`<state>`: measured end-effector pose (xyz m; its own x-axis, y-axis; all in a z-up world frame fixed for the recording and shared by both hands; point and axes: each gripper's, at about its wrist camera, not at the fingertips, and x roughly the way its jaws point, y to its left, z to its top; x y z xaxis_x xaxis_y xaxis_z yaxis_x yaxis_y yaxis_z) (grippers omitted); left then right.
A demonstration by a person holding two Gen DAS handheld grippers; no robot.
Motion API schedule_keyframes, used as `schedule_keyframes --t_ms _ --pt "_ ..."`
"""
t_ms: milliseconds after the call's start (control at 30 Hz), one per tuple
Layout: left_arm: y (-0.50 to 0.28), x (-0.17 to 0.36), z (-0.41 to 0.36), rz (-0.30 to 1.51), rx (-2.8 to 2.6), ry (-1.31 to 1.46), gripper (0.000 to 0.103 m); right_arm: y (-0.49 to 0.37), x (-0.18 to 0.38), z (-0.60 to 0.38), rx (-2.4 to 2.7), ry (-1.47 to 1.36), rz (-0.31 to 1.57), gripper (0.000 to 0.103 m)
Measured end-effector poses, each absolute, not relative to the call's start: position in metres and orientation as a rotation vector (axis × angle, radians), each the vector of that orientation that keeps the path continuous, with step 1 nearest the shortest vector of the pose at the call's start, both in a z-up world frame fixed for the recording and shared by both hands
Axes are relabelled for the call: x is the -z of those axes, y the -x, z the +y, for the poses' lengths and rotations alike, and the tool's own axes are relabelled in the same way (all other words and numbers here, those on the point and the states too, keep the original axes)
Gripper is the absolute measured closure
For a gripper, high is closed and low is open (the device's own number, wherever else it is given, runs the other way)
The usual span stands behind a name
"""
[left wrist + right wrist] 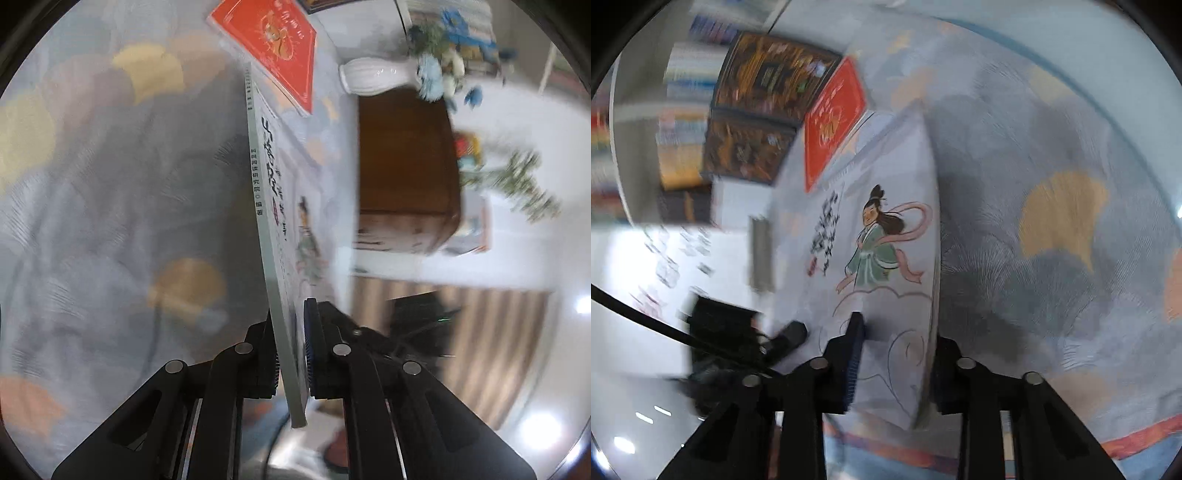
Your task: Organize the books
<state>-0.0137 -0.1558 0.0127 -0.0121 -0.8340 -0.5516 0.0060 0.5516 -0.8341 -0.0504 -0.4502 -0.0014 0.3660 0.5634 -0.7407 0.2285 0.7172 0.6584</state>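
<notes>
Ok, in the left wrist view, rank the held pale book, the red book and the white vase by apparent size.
1. pale book, inflated by nearness
2. red book, partly cut off
3. white vase

On the grey spine of the pale book (264, 221), at the centre of the left wrist frame, small Chinese characters are printed; the last ones read "研究院 编著". The big brush title on its cover is too blurred to read. The gold writing on the red book (273, 48), upper centre, is also unreadable.
</notes>
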Motion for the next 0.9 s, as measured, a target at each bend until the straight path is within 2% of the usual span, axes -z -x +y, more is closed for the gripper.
schedule_keyframes --t_ms 133,267,633,900 --pt "0.027 -0.038 -0.173 1.343 0.722 0.413 0.096 0.046 -0.022 -0.414 -0.179 -0.48 1.219 0.08" --pt "0.039 -0.067 -0.174 1.231 0.743 0.281 0.095 0.051 -0.047 -0.383 -0.181 -0.279 1.176 0.08" --pt "0.031 -0.106 -0.101 1.134 0.751 0.346 0.094 0.049 -0.101 -0.3 -0.246 -0.067 1.084 0.08" --pt "-0.007 -0.136 0.009 1.01 0.637 0.431 0.094 -0.008 -0.136 -0.186 -0.368 -0.013 1.017 0.079"
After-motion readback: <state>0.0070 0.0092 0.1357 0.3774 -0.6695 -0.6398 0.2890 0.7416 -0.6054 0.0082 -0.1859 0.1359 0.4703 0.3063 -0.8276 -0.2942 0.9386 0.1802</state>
